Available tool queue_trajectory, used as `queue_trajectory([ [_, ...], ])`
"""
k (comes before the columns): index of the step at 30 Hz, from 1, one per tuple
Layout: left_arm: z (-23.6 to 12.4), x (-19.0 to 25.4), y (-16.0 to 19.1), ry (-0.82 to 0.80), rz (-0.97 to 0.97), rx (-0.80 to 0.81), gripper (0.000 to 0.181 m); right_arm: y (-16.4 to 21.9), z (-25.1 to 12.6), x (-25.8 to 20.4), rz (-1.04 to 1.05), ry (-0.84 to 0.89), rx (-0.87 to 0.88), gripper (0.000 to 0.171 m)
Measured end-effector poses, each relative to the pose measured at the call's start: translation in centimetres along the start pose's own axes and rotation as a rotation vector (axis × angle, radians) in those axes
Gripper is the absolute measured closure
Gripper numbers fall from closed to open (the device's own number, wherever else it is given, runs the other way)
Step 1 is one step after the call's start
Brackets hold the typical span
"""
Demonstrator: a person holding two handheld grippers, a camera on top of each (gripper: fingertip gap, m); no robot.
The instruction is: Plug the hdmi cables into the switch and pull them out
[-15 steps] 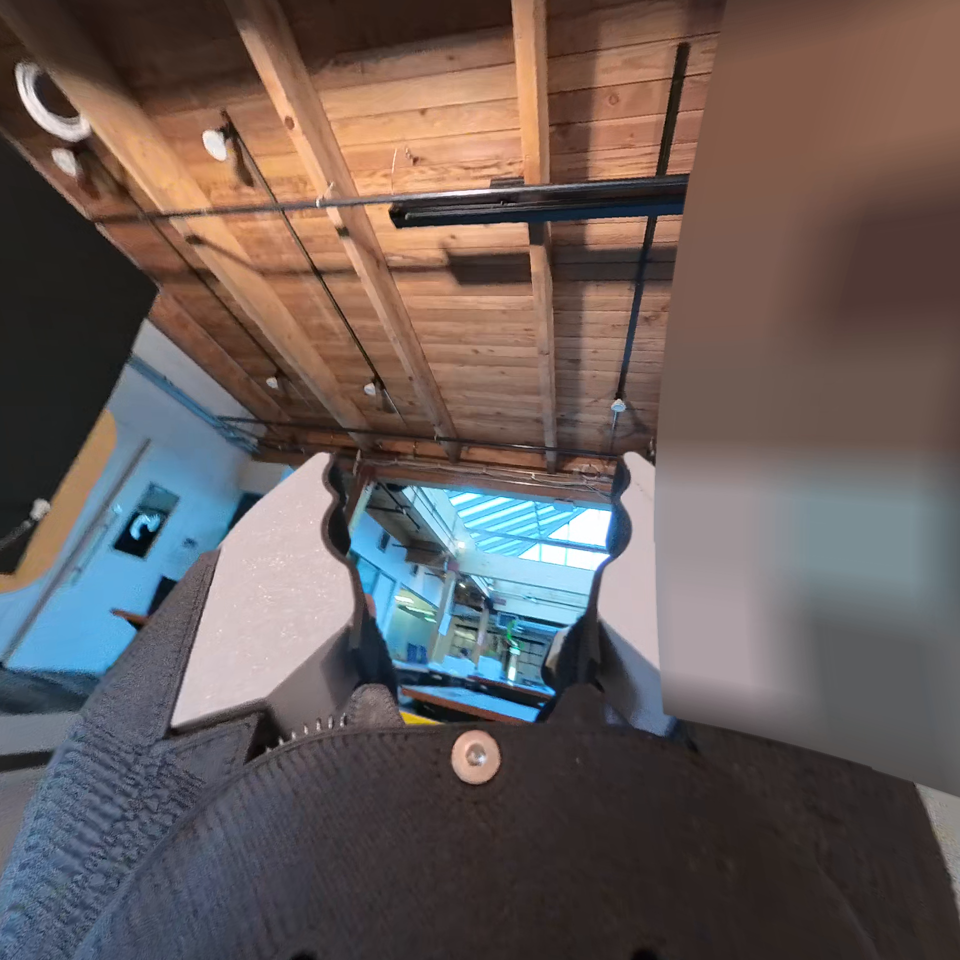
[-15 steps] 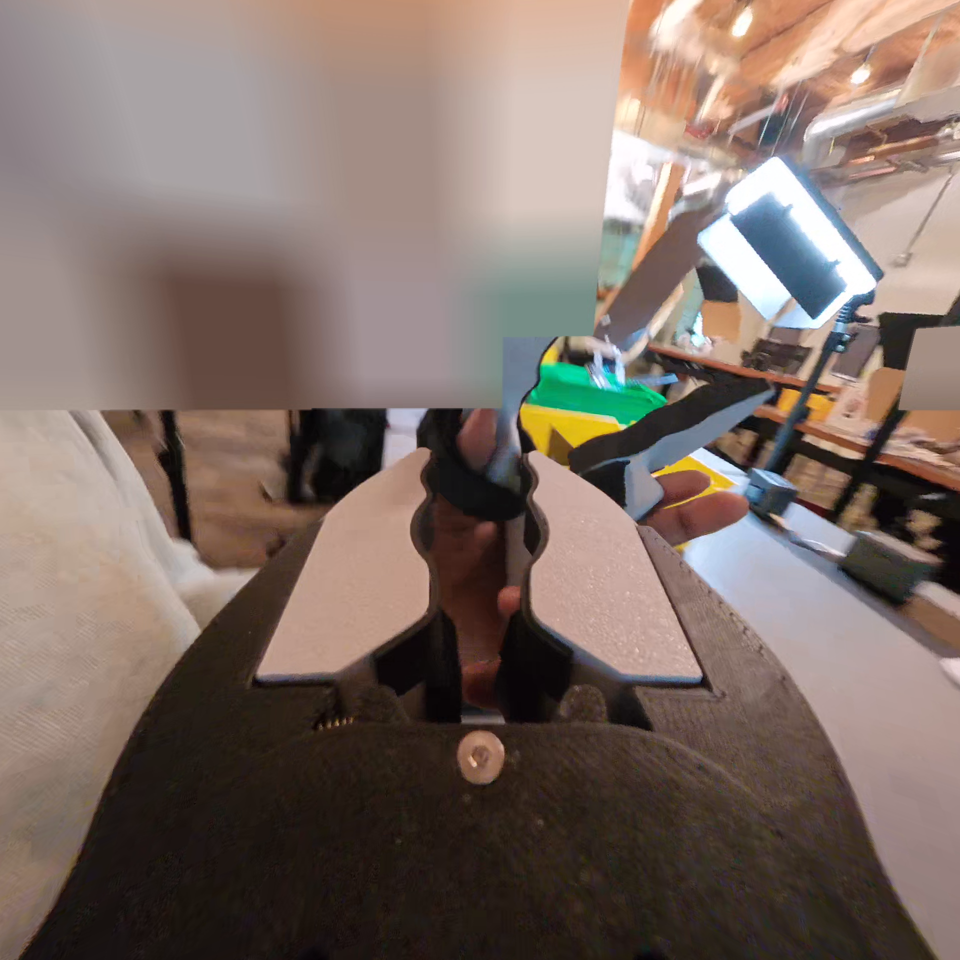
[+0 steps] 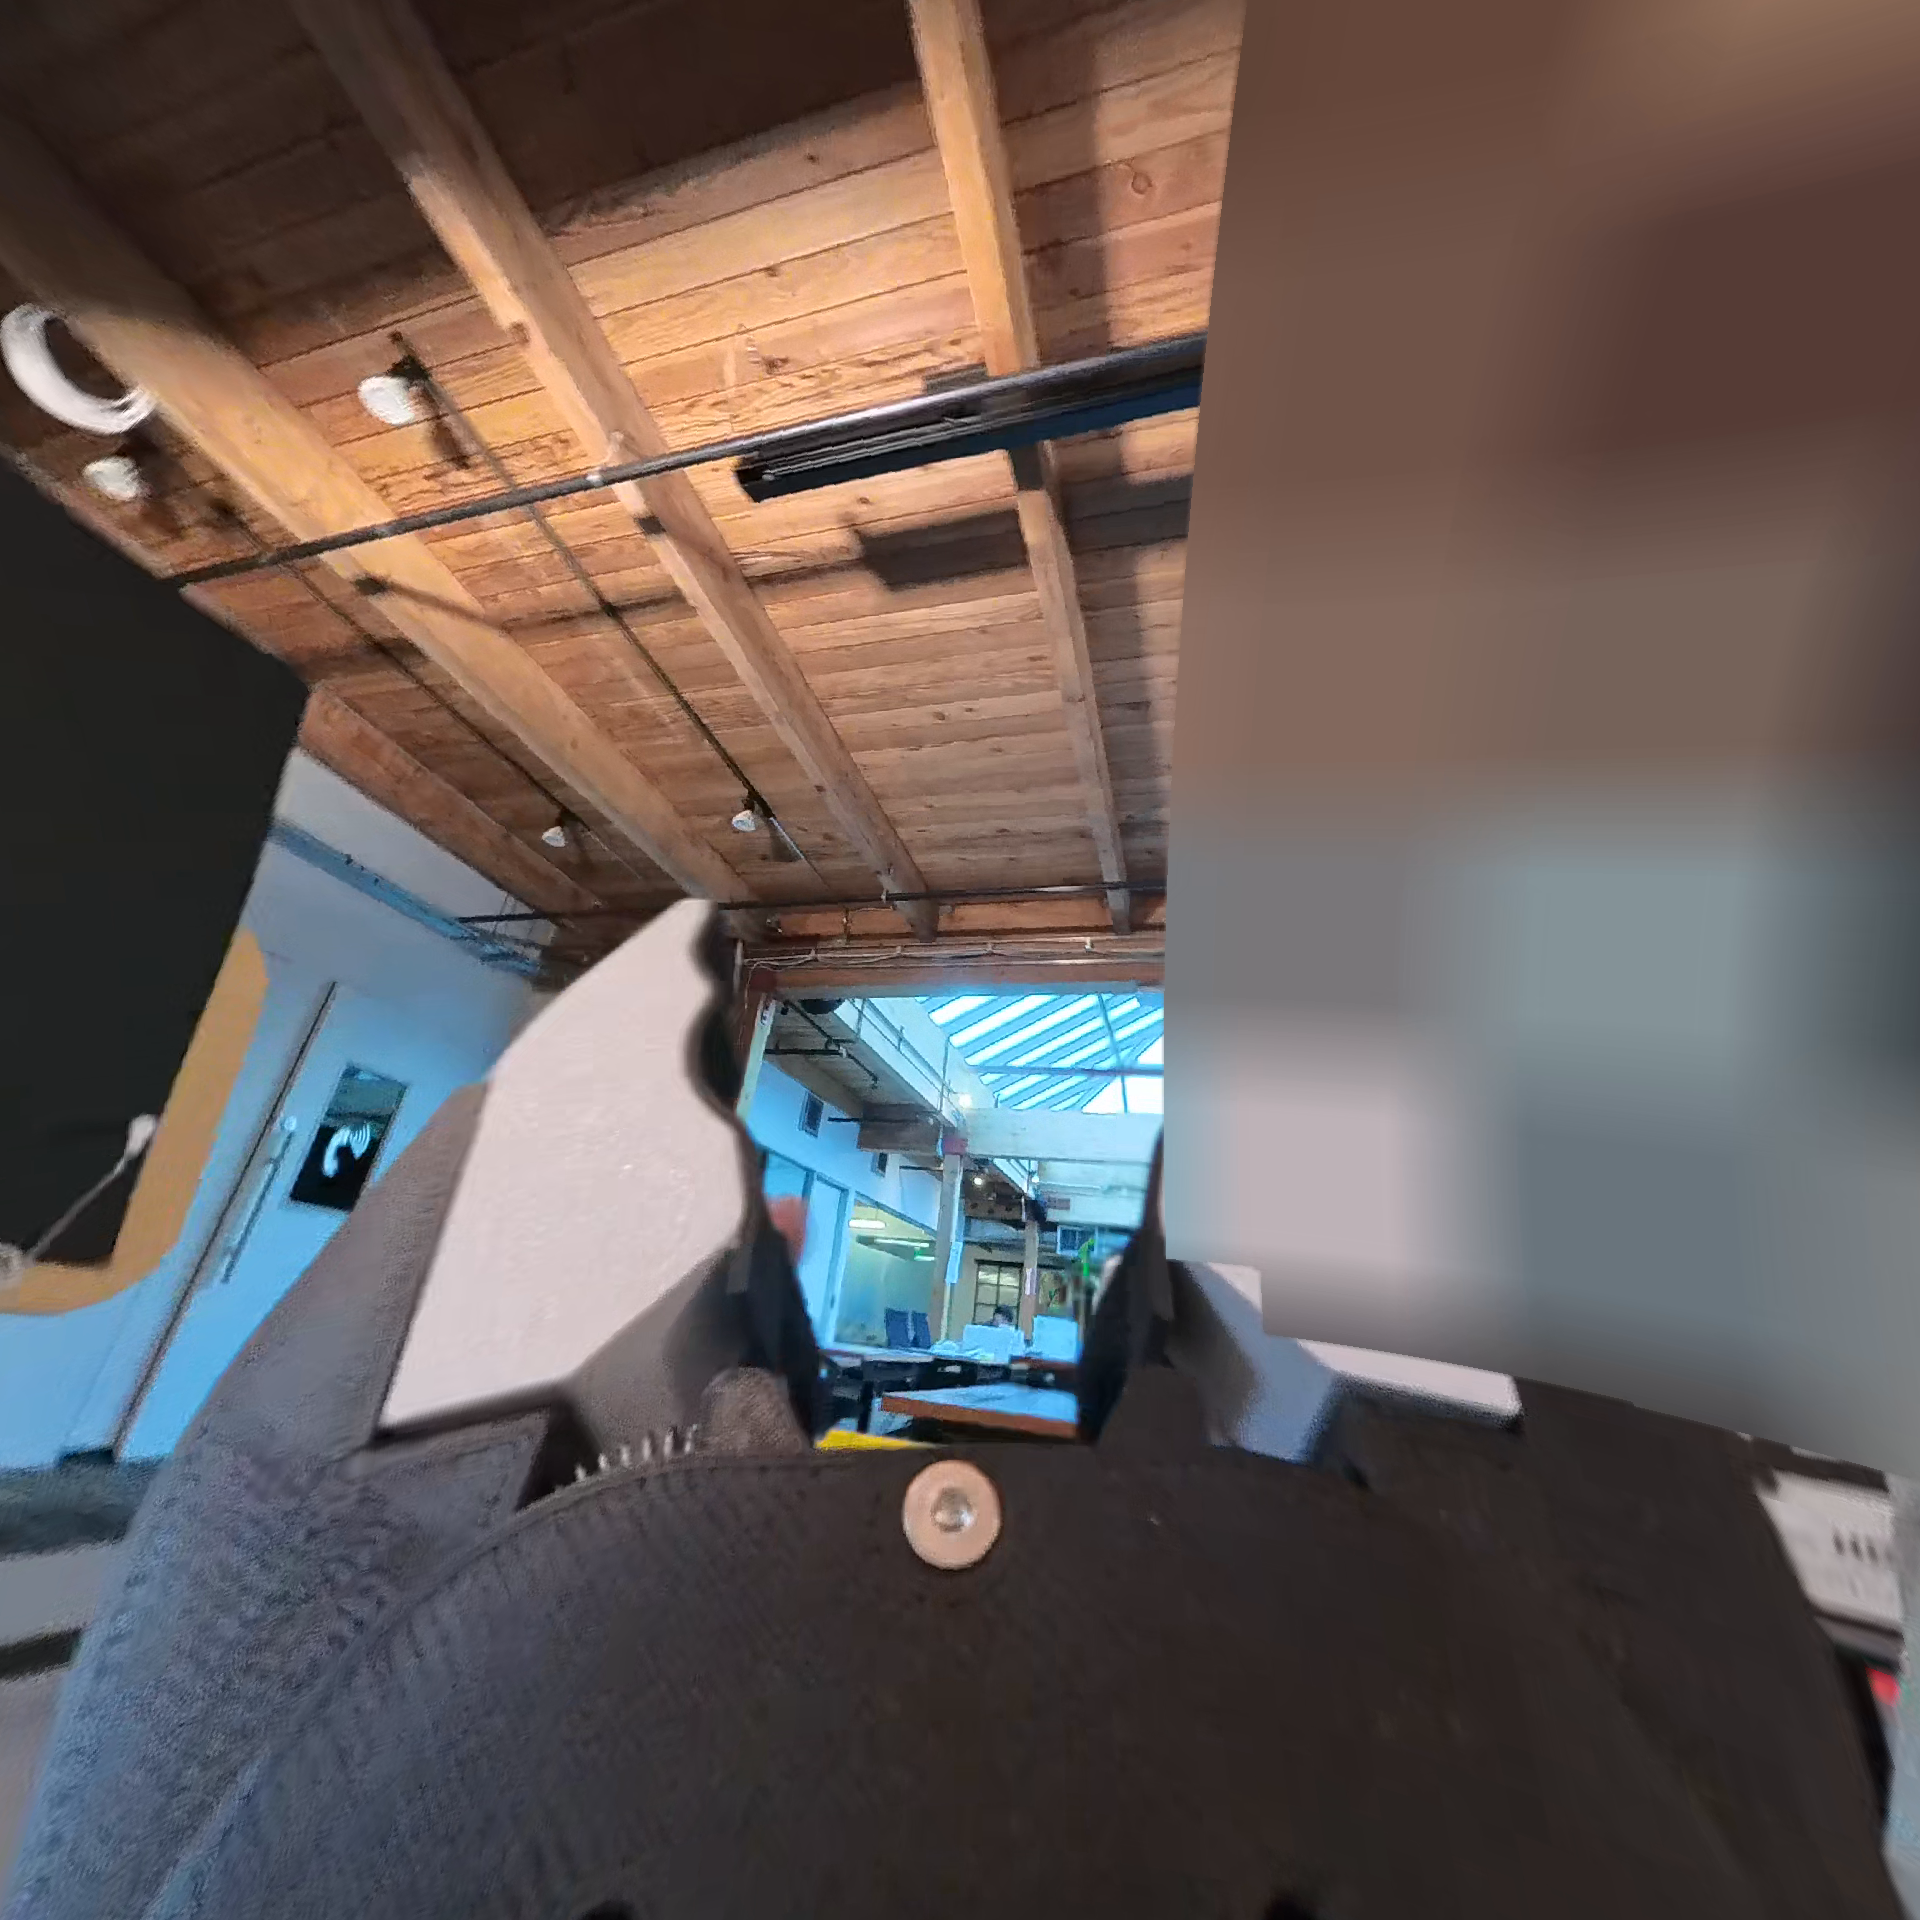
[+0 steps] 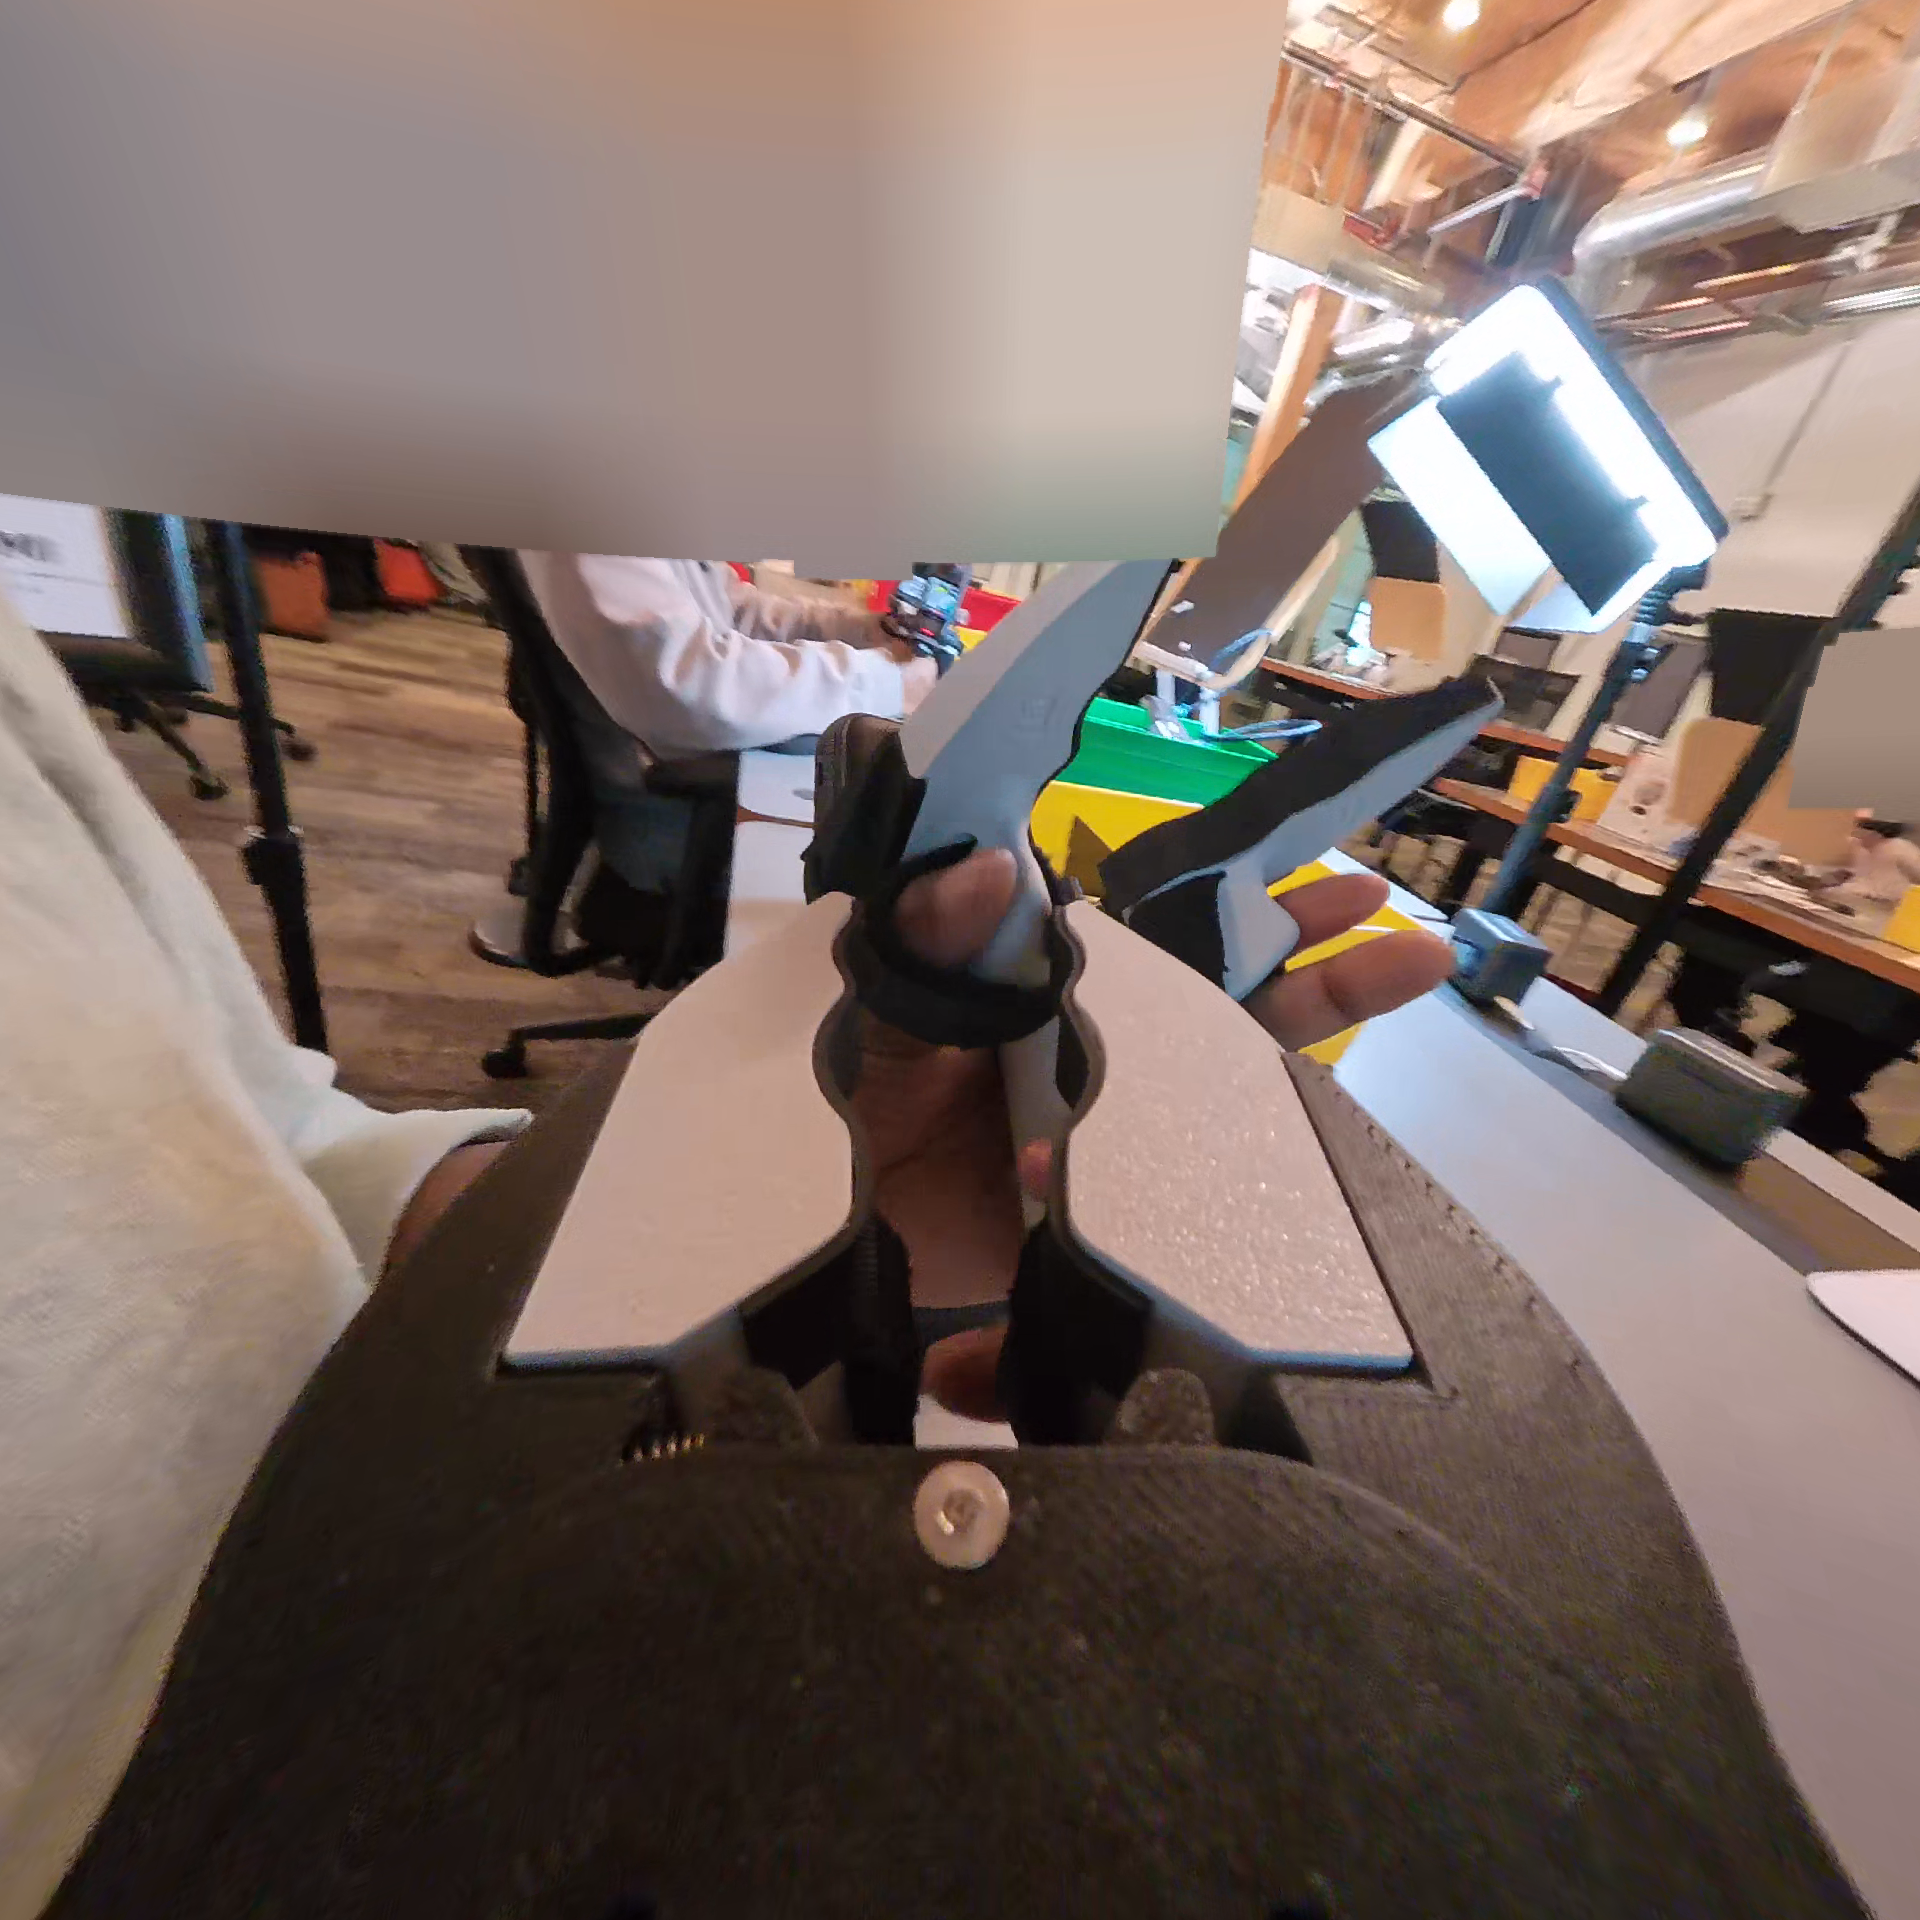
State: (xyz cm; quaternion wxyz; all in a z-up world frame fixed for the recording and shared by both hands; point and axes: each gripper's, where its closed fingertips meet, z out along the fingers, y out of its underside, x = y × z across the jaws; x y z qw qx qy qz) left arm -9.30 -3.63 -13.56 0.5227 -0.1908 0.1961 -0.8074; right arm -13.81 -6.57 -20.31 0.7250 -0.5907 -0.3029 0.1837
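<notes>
My left gripper [image 3: 935,1039] pointed steeply upward, its long axis aimed at the wooden ceiling [image 3: 831,623] where the planks met a far bright hall. Its fingers [image 3: 603,1143] were spread wide; only open air and that distant room showed between them, and nothing was gripped. A blurred patch covered most of the right-hand finger, so I saw only its base. Low at the far right of that gripper, at the picture's edge, sat a pale panel with dark slots [image 3: 1839,1548], too smeared for me to tell whether it was the switch. I could not find the hdmi cables in either view, so which way they pointed I could not say.

My right gripper [image 4: 956,935] faced the left gripper from close by. From there the left gripper leaned up and to the right, fingers parted in a wide V, held by a hand [image 4: 956,1122] whose fingertips stuck out beyond its right side. My right fingers [image 4: 1195,1174] were drawn in to a narrow gap, not pressed together. The hand and a black strap [image 4: 935,1023] filled that gap, and I could not tell whether my tips touched them or only framed them.

Left of the left gripper a seated person in a white sleeve [image 4: 707,665] worked at a desk. Behind it stood a green bin [image 4: 1174,769], and up to its right glowed a light panel [image 4: 1548,457]. Below and to its right ran a grey table [image 4: 1558,1299] bearing a small grey box [image 4: 1704,1101].
</notes>
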Motion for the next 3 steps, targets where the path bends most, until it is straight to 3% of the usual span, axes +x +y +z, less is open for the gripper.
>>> queue_trajectory([
  [1,0.1,0.5,-0.1,0.026,0.031,-0.013,0.112,-0.4,-0.4,0.0,0.02,-0.024,0.042,0.131],
  [2,0.1,0.7,-0.3,0.031,0.048,-0.031,0.118,-1.5,-1.1,0.1,0.055,-0.041,0.144,0.113],
  [3,0.1,0.9,-0.2,0.042,0.066,-0.065,0.12,-3.4,-2.4,0.7,0.121,-0.05,0.3,0.105],
])
